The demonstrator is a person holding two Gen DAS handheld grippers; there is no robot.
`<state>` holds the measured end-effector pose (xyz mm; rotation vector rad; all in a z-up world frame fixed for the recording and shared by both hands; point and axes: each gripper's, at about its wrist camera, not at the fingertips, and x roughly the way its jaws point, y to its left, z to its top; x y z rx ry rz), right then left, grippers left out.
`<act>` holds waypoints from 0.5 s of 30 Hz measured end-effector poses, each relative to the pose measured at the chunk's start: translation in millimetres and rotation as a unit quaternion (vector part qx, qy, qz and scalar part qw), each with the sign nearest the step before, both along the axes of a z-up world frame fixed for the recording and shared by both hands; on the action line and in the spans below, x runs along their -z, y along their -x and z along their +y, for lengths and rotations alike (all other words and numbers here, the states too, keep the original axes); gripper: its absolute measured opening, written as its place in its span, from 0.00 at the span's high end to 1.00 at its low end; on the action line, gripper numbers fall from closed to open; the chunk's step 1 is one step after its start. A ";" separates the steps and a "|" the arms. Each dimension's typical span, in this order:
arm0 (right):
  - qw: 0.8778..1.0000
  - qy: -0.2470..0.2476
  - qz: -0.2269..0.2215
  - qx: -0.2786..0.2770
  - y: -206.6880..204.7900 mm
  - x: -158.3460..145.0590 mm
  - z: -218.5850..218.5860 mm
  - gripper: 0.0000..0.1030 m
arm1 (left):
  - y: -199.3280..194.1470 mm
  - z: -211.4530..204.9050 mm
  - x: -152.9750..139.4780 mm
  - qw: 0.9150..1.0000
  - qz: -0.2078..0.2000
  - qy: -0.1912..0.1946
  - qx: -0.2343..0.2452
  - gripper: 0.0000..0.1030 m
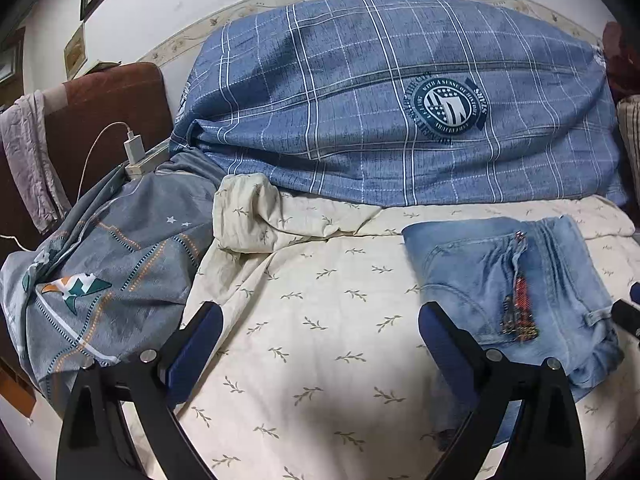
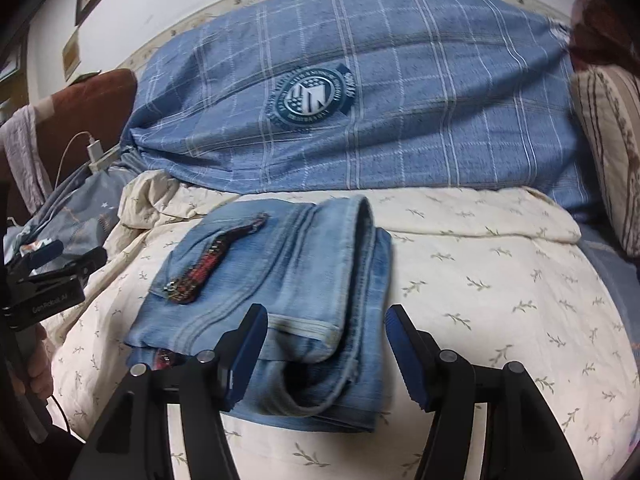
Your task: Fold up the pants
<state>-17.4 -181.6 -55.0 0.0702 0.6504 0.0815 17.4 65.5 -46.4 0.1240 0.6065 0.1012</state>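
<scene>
Folded jeans (image 2: pixel 280 280) lie mid-frame on the bed (image 2: pixel 500 300); the left tool (image 1: pixel 320 320) gapes wide and empty, while the right tool (image 2: pixel 326 332) straddles their near edge ungripped.

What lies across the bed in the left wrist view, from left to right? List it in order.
Pinkish cloth draped on the brown headboard → white charger → grey patterned bedding with a bird print → bunched cream leaf-print sheet → folded jeans.

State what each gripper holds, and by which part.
Nothing is held. The left gripper is open over the sheet; the right gripper is open above the folded jeans.
</scene>
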 end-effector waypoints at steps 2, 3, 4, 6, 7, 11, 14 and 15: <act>1.000 0.008 -0.006 -0.004 2.8 -1.9 5.2 0.37 | 2.3 -2.3 -2.4 1.000 -0.005 0.002 -0.004 0.04; 1.000 0.009 -0.007 -0.005 2.6 -2.1 6.3 0.37 | 3.5 -4.1 -3.9 1.000 -0.007 0.001 -0.006 0.04; 1.000 0.011 -0.009 -0.007 4.2 -2.8 7.4 0.37 | 4.6 -6.0 -5.6 1.000 -0.010 -0.001 -0.010 0.03; 1.000 0.012 -0.013 -0.006 6.9 -4.2 8.2 0.37 | 7.2 -10.1 -8.3 1.000 -0.017 -0.009 -0.019 0.03; 1.000 0.013 -0.016 -0.004 8.8 -5.0 8.2 0.37 | 9.0 -12.1 -9.7 0.999 -0.022 -0.011 -0.021 0.03; 1.000 0.015 -0.026 0.000 14.1 -7.4 7.5 0.37 | 15.9 -19.7 -16.0 0.999 -0.030 -0.004 -0.020 0.01; 0.999 0.018 -0.033 0.009 19.2 -9.6 5.7 0.37 | 19.4 -24.7 -19.0 0.999 -0.029 -0.007 -0.028 0.01; 0.999 0.017 -0.034 0.010 20.8 -10.1 5.0 0.37 | 20.7 -26.7 -19.7 0.999 -0.028 -0.007 -0.031 0.01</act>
